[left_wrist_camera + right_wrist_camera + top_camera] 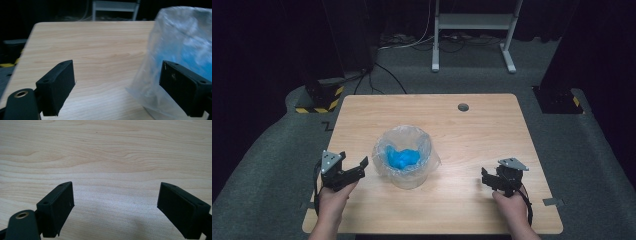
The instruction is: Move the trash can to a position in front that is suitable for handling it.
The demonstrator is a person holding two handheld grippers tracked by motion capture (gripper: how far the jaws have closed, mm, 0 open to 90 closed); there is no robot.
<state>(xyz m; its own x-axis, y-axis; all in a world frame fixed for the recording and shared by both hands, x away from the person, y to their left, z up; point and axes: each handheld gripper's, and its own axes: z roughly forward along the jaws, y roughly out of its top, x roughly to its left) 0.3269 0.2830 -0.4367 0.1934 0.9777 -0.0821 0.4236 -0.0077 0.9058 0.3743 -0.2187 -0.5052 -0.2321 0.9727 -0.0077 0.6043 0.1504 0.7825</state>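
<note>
— One container on the table (472, 150): a small bin (404, 177) lined with a clear plastic bag (428, 145), standing a little left of the middle, toward the near edge.

— What's in it?

— A crumpled blue lump (402, 158) down in the bag; whether it is cloth or plastic, I cannot tell. The bag's rim folds out over the bin's top and hangs loosely down its sides.

— Where are the claws?

— The left gripper (353, 167) sits just left of the bin, jaws spread wide and holding nothing. In the left gripper view the bag's cloudy wall (180, 45) rises right behind the jaw on that view's right, with blue showing through it; touching or just apart, I cannot tell.

— And the other?

— The right gripper (488, 179) is well apart from the bin, near the right near corner. Its jaws also stand wide, with bare wood (107, 157) between them.
</note>
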